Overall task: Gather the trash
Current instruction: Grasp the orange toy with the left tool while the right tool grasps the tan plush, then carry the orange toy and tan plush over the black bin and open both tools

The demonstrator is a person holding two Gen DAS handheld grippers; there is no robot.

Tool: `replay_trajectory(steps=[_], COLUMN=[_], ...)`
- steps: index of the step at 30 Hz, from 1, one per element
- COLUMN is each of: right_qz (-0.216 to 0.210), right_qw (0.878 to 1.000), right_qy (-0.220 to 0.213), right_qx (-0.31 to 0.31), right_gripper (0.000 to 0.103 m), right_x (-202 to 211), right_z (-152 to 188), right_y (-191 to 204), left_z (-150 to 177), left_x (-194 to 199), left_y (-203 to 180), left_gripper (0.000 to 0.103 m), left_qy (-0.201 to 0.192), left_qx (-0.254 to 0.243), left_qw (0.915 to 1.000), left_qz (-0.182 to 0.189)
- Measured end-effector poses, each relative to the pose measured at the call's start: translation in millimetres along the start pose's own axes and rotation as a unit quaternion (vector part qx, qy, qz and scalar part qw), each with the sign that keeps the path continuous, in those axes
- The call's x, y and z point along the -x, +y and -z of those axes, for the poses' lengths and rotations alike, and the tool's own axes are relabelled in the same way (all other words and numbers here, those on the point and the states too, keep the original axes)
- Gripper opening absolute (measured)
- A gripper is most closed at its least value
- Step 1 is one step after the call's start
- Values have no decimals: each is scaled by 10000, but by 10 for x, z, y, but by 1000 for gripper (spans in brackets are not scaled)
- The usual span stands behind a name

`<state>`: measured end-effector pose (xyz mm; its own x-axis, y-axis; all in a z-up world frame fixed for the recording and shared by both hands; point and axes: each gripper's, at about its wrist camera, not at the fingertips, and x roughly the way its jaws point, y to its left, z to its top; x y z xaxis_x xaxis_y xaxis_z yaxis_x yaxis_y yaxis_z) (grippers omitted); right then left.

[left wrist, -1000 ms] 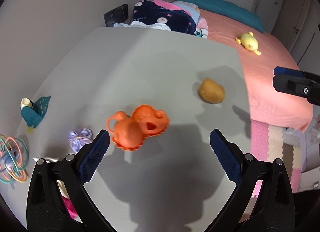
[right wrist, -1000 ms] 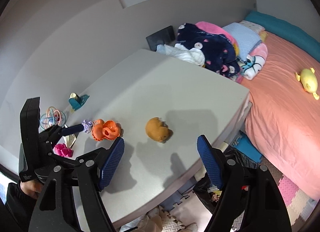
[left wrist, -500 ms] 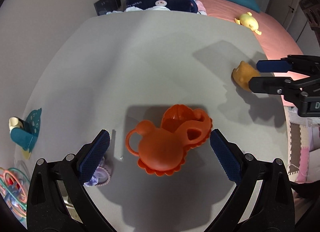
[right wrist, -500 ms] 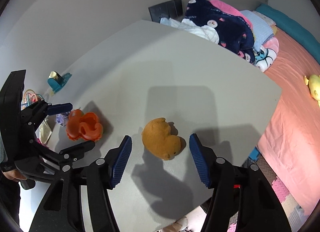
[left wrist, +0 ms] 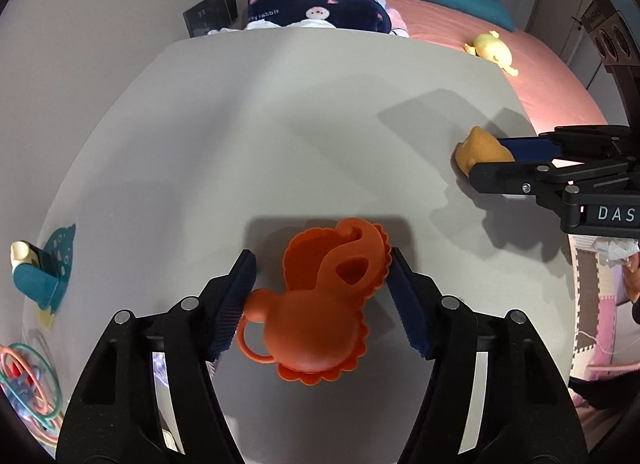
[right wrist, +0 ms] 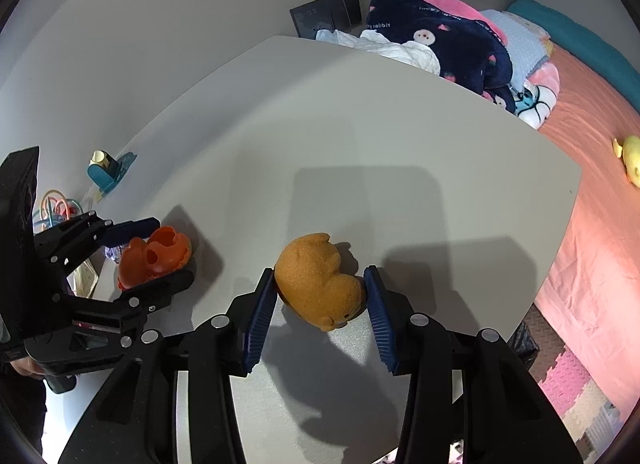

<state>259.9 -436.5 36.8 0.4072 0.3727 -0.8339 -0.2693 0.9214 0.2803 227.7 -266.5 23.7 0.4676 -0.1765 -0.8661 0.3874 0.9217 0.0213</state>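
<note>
Grippers work both ends of a grey table [left wrist: 320,123] that stands against a bed with a salmon-pink cover [left wrist: 540,75]. The left gripper [left wrist: 322,300] points steeply down over an orange plastic toy [left wrist: 320,304], a scalloped piece with a loop handle that lies near the table's near edge; its jaws are closing, with the toy between the blue ribbed pads. The left pad touches the toy's knob by the handle and the right pad meets the scalloped rim, so contact shows on both sides, though how firm the grip is cannot be told. The right gripper [right wrist: 320,296] is also closing, narrower, around a tan foam lump [right wrist: 320,280] that rests on the table toward the edge by the bed; both pads lie against its sides. From the right wrist view the left gripper [right wrist: 160,252] shows at the far left with the orange toy [right wrist: 154,256] between its fingers, and from the left wrist view the right gripper [left wrist: 492,161] shows at the right edge with the tan lump [left wrist: 480,151] in its tips. A teal holder [left wrist: 40,276] stands at the table's left edge, with coloured rings [left wrist: 24,380] nearer the camera. A yellow plush toy [left wrist: 494,49] lies on the bed, and a dark blue blanket [left wrist: 316,9] is heaped beyond the table's far edge.
</note>
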Motion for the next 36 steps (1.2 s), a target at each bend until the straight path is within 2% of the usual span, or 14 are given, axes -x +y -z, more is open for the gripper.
replay_trajectory(steps=[8, 20, 27, 36], right_qz=[-249, -263, -124, 326], right_qw=[9993, 9965, 9931, 9863], right_qy=[-247, -790, -1141, -1433], right_qx=[-98, -100, -261, -745], right_gripper=[46, 46, 46, 46], right_x=[229, 904, 1344, 1815], right_z=[6, 53, 184, 530], right_y=[58, -90, -401, -1019], left_z=[-4, -309, -489, -739], left_x=[169, 550, 623, 509], left_y=[-77, -414, -866, -1680], left_gripper=[65, 65, 65, 65], left_qy=[-74, -541, -697, -732], left_qx=[119, 30, -167, -738], left_qw=[9998, 9983, 9963, 9901], left_qz=[148, 231, 473, 945])
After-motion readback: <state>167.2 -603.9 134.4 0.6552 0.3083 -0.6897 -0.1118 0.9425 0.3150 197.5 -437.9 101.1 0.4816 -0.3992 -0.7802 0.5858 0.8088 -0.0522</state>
